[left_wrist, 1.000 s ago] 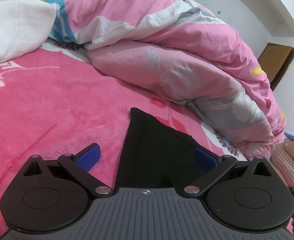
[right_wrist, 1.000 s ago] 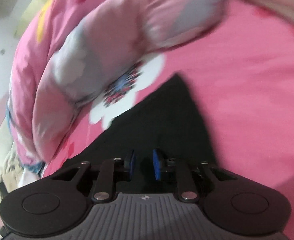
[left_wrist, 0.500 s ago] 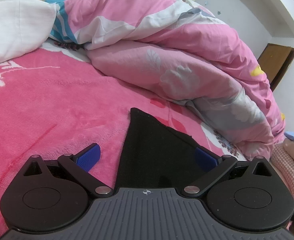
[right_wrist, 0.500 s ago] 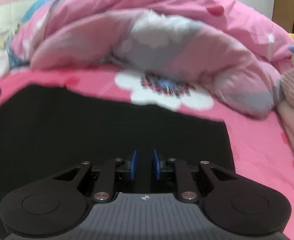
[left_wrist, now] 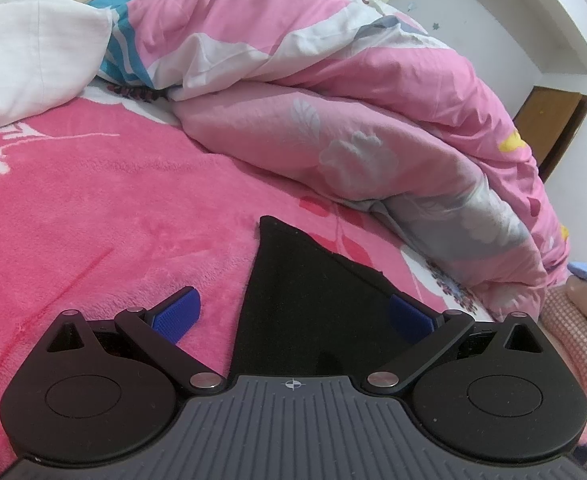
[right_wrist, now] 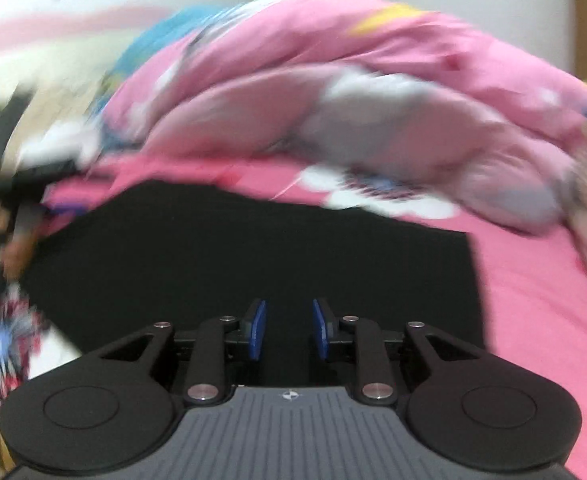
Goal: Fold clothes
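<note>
Black cloth (left_wrist: 309, 312) lay flat on the pink bed (left_wrist: 93, 220), lower centre of the left view, tapering to a point toward frame centre. In the right view the cloth (right_wrist: 253, 256) filled mid-frame as a wide dark slab, long axis running left to right, with its far right corner at centre right.

We had the left claw (left_wrist: 293, 312) spread wide: its left pad sat over bare blanket and its right pad over the cloth, so the cloth's left edge ran between them. It gripped nothing, and contact with the fabric was unclear.

Right claw (right_wrist: 289, 328) was partly open, with a narrow gap between the pads and nothing visibly pinched. It hovered over the near edge of the cloth, lower centre. The frame was motion-blurred, so touch was uncertain.

We judged the right claw better placed for the next fold, square to the cloth's long edge, with the cloth straight ahead. Quilt (left_wrist: 333, 120) was heaped across the upper frame, apart from the cloth.
</note>
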`<act>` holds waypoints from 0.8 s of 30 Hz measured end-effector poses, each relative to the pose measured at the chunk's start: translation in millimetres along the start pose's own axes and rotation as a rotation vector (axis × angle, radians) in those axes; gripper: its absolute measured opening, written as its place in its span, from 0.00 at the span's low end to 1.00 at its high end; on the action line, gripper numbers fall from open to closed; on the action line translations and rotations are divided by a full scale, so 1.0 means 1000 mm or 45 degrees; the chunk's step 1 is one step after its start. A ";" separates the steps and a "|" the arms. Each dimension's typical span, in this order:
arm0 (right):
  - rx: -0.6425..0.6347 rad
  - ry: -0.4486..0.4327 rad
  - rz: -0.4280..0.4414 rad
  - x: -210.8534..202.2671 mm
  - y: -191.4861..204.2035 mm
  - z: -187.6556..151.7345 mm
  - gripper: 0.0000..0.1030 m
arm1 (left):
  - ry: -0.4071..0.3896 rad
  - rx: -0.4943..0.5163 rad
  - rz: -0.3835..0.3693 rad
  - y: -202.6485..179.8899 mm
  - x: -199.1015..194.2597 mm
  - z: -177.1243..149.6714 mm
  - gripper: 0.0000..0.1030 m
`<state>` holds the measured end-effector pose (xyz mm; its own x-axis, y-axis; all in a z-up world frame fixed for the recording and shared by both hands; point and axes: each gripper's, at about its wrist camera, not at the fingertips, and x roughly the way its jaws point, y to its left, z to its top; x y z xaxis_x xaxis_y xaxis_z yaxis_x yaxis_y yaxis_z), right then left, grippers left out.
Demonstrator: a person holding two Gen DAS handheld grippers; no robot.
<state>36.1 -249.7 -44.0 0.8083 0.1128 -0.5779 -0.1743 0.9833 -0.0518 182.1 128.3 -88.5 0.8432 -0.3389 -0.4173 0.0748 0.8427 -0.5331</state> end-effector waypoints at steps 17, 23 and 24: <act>0.036 -0.018 0.181 -0.016 0.014 -0.009 0.24 | -0.001 0.018 0.007 -0.002 0.001 -0.001 0.99; 0.157 0.062 0.199 -0.045 0.003 -0.049 0.22 | 0.001 0.034 0.019 -0.004 0.002 -0.002 1.00; 0.156 0.060 0.194 -0.048 0.002 -0.047 0.22 | 0.001 0.037 0.020 -0.004 0.003 -0.002 1.00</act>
<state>-29.4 -259.9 -54.6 0.7500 0.2576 -0.6092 -0.2204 0.9657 0.1369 182.6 123.0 -89.2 0.8438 -0.3259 -0.4263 0.0768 0.8596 -0.5052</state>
